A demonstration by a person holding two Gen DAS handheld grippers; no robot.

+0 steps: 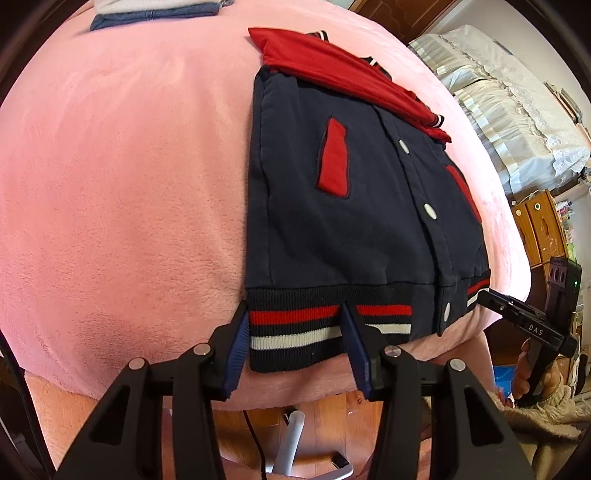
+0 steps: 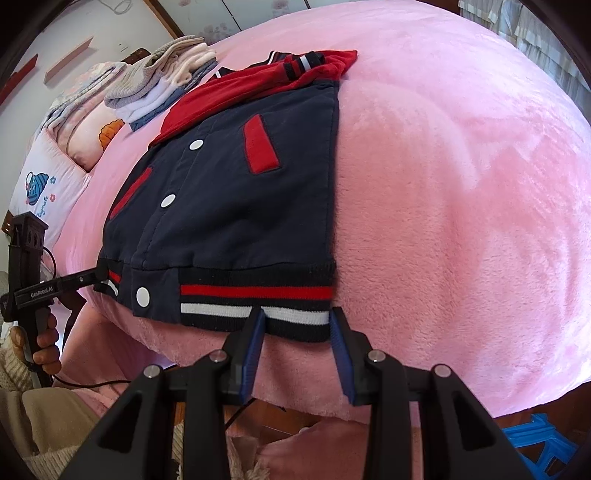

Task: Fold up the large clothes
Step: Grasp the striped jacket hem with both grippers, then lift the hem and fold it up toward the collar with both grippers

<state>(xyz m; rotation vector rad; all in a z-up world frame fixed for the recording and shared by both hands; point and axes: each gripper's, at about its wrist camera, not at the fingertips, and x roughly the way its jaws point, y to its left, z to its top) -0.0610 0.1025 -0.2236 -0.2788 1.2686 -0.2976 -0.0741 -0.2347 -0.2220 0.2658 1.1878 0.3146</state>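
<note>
A navy varsity jacket (image 1: 351, 229) (image 2: 229, 206) with red sleeves and white snaps lies flat on the pink plush bed (image 1: 129, 184) (image 2: 461, 184). Its sleeves are folded across the top, and its striped hem (image 1: 314, 321) (image 2: 258, 295) lies at the near edge. My left gripper (image 1: 294, 310) straddles the hem's left corner; the knit between its blue pads lies flat, so it is open. My right gripper (image 2: 297, 314) straddles the hem's right corner the same way, open. Each wrist view shows the other gripper from the side at the far hem corner (image 2: 96, 275) (image 1: 484, 295), held by a hand.
A stack of folded clothes (image 2: 162, 85) (image 1: 147, 14) sits at the far side of the bed, with a printed pillow (image 2: 44, 184) beside it. Lace-covered bedding (image 1: 498, 92) and a wooden cabinet (image 1: 539, 229) stand to the right. A blue plastic stool (image 2: 535, 439) stands on the floor below.
</note>
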